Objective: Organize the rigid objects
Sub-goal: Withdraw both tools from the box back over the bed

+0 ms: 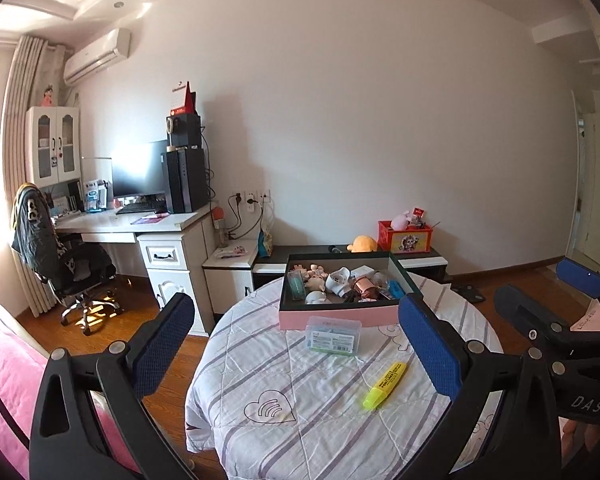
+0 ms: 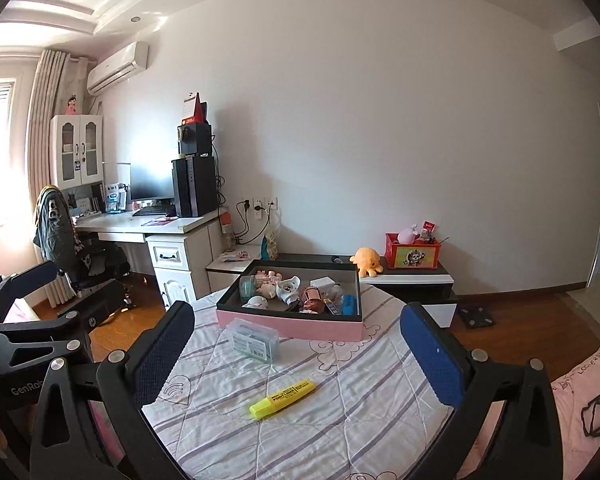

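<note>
A yellow highlighter (image 1: 385,385) lies flat on the round table (image 1: 320,420), a stubby plastic pen with black print along its barrel, its cap end toward the near edge. The table wears a white quilted cloth with grey-purple stripes and outline drawings of hearts. Just beyond the highlighter sits a small clear plastic case (image 1: 333,335) with rounded corners and a green-and-white label showing through. Behind it, touching or nearly so, stands a shallow rectangular box (image 1: 340,316) with pink cardboard sides and a dark lining, filled with small hard items: pale figurines, a copper-coloured metal piece, a blue block, a teal object.

The left gripper (image 1: 296,354) hangs over the near side of the table with its blue textured pads spread wide, nothing between them. The right gripper (image 2: 298,356) is likewise fully spread and empty, the highlighter lying on the cloth below the gap.
</note>
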